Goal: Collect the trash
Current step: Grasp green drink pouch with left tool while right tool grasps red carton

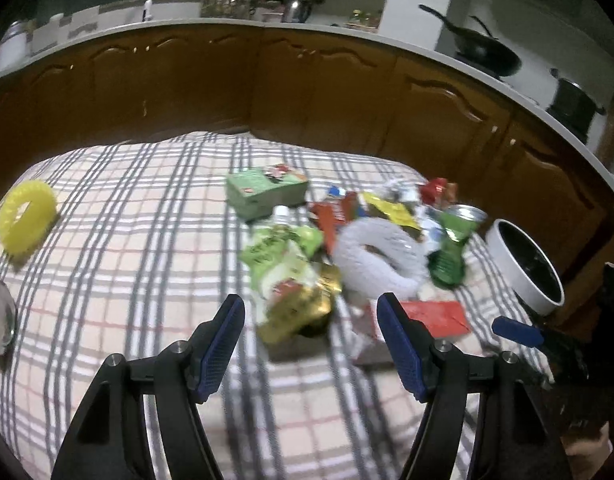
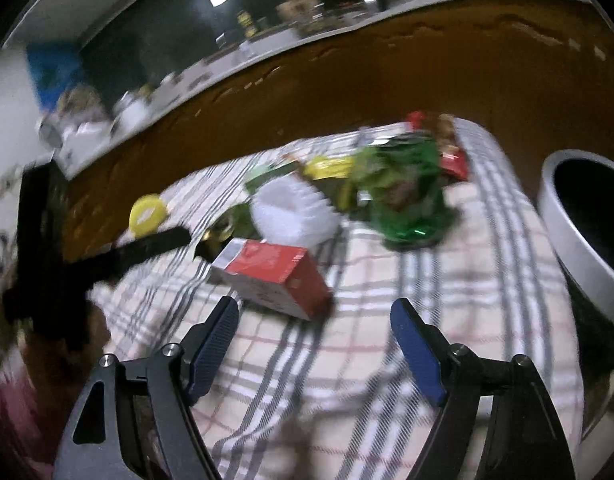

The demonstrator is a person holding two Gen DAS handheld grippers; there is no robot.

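Right gripper (image 2: 313,312) gapes before red carton (image 2: 273,276) lying crosswise.

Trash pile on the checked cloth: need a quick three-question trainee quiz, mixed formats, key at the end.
1. True or false: both tongs, left tongs and right tongs, are open and hold nothing.
2. Which piece lies nearest ahead of the right tongs? A) red carton B) crushed green can C) yellow ring
3. Fill in: the white bin stands to the ____ of the pile in both wrist views.

Key: 1 true; 2 A; 3 right.
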